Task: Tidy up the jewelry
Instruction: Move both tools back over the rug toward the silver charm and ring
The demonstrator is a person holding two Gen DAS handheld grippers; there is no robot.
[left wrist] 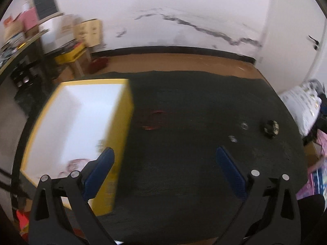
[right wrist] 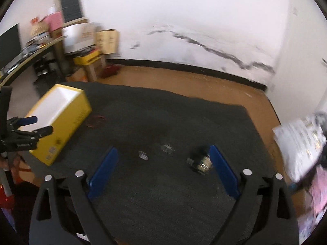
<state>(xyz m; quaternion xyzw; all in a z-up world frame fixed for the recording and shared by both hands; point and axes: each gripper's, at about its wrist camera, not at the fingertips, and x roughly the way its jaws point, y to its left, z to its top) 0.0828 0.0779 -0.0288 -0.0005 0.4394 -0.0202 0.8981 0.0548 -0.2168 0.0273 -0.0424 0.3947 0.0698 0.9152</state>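
Note:
A yellow box [left wrist: 120, 134] with a white inside stands open on the dark mat [left wrist: 184, 173] at the left; it also shows in the right wrist view [right wrist: 67, 120]. A pale piece of jewelry [left wrist: 76, 164] lies inside it. A thin red bracelet [left wrist: 153, 120] [right wrist: 96, 121] lies on the mat beside the box. Two small clear pieces [right wrist: 143, 155] [right wrist: 166, 149] and a dark watch [right wrist: 201, 162] lie to the right. My left gripper [left wrist: 163, 153] is open and empty, its left finger over the box edge. My right gripper [right wrist: 163, 153] is open and empty, the watch by its right finger.
The mat [right wrist: 163, 194] lies on a brown table [right wrist: 204, 85] against a white wall. Cardboard boxes [right wrist: 106, 40] and a cluttered desk [right wrist: 30, 55] stand at the back left. White printed packaging [right wrist: 302, 143] lies at the right edge.

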